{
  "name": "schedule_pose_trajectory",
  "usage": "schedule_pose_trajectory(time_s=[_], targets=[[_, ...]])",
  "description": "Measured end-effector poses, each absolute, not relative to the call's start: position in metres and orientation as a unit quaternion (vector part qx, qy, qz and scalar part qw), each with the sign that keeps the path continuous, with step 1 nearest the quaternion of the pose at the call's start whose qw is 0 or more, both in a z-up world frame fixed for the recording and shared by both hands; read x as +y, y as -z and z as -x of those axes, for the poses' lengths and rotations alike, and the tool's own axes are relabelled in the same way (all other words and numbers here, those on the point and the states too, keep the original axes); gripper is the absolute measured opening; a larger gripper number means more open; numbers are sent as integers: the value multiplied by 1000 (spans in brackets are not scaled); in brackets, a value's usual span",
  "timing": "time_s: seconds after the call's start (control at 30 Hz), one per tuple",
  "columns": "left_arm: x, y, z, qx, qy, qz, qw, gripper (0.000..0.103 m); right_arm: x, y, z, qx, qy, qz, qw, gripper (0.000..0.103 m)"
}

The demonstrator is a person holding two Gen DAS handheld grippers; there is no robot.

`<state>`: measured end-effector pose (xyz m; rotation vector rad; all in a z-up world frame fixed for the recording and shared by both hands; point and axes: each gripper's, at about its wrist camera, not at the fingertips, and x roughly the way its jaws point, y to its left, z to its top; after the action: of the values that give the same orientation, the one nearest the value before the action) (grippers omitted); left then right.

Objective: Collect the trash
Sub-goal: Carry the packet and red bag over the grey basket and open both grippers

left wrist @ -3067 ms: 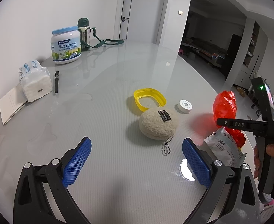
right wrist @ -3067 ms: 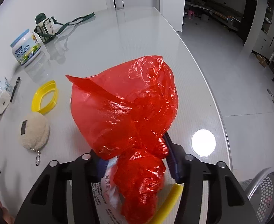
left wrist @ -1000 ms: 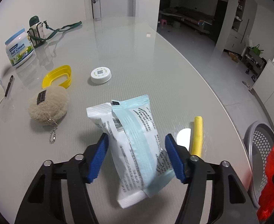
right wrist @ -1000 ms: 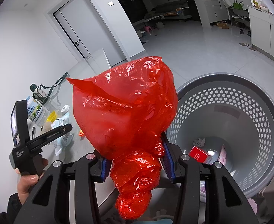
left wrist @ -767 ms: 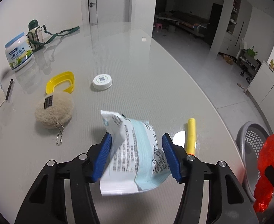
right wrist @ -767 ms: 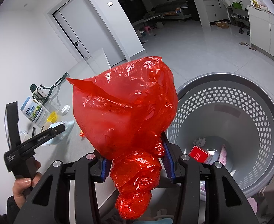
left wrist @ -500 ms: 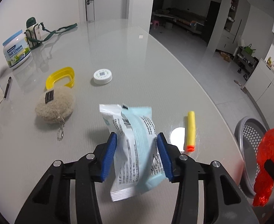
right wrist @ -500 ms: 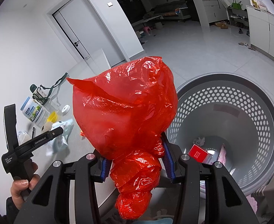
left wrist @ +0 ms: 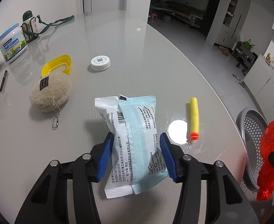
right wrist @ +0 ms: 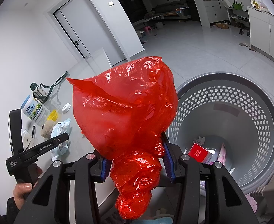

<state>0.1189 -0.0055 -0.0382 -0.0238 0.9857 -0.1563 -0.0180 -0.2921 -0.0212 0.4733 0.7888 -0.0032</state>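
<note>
My left gripper (left wrist: 136,149) is shut on a white and light-blue plastic packet (left wrist: 131,134) and holds it just above the grey table (left wrist: 133,56). My right gripper (right wrist: 136,160) is shut on a crumpled red plastic bag (right wrist: 125,112), held off the table's edge beside and above a grey perforated bin (right wrist: 248,100). The bin holds a red box (right wrist: 198,152) and other scraps. The red bag (left wrist: 269,149) and the bin (left wrist: 248,130) also show at the right in the left wrist view. The packet (right wrist: 60,130) shows small in the right wrist view.
On the table lie a yellow foam dart (left wrist: 194,119), a white round lid (left wrist: 100,62), a fluffy beige pouch with a chain (left wrist: 50,95), a yellow ring (left wrist: 57,67), a Full Cream tin (left wrist: 12,44), a green-strapped bottle (left wrist: 29,26) and a pen (left wrist: 3,78).
My left gripper has closed on the packet and lifted it slightly off the table. My right gripper stays still with the red bag beside the bin.
</note>
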Motion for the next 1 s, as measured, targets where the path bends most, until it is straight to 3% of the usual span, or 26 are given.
schedule_pose_trajectory(time_s=[0.6, 1.0], targets=[[-18, 5, -98, 435, 116, 2, 893, 45, -299, 20, 22, 376, 11, -235, 896, 45], [-94, -16, -84, 411, 214, -24, 886, 45, -336, 21, 47, 361, 65, -251, 896, 45]])
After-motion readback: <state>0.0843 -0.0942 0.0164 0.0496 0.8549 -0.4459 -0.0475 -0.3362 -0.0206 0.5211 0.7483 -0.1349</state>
